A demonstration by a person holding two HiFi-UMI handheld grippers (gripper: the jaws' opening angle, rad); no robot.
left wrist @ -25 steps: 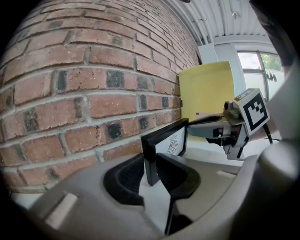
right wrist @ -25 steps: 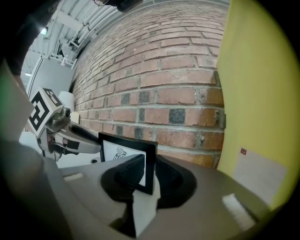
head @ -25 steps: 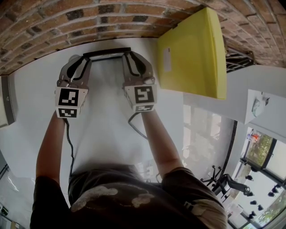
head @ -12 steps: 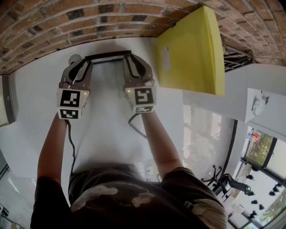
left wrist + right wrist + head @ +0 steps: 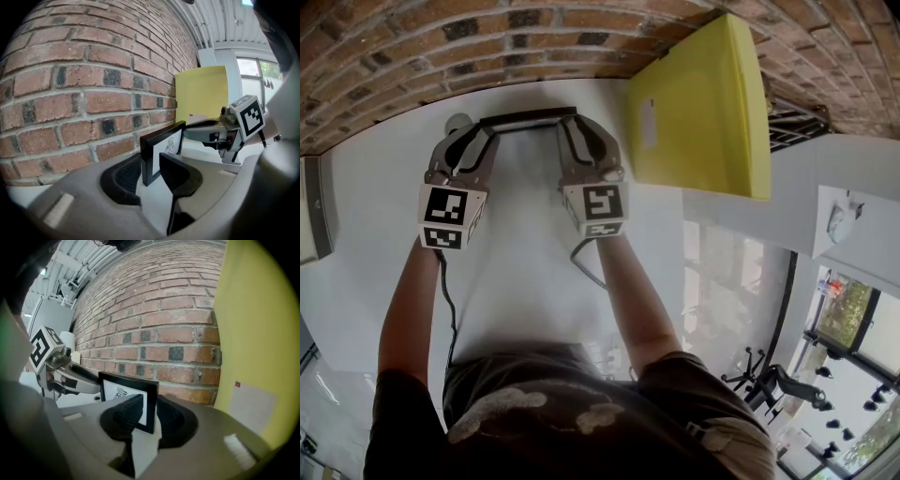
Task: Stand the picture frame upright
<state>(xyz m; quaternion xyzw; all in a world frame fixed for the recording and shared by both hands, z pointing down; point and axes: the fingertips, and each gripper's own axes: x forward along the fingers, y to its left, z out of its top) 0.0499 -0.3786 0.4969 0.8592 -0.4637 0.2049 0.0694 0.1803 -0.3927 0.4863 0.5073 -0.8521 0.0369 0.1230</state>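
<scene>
The black rectangular picture frame [image 5: 528,117] is standing upright on the white desk [image 5: 525,262], right at the foot of the red brick wall [image 5: 487,37]. Its white print with a small dark drawing is facing the person.

The left hand-held gripper [image 5: 473,129] is sitting at the frame's left end. In the left gripper view the frame [image 5: 161,147] is rising between the two black ribbed pads [image 5: 124,176]. The jaws have just been opening and the squeeze looks let go.

Same story on the other side. The right hand-held gripper [image 5: 581,127] is straddling the frame's right end. In the right gripper view that edge [image 5: 126,392] is showing between the pads [image 5: 171,418]. These jaws have just been opening too, looking slack around the frame rather than clamped on it.

A large flat yellow board [image 5: 703,112] is leaning on the wall just right of the frame.
</scene>
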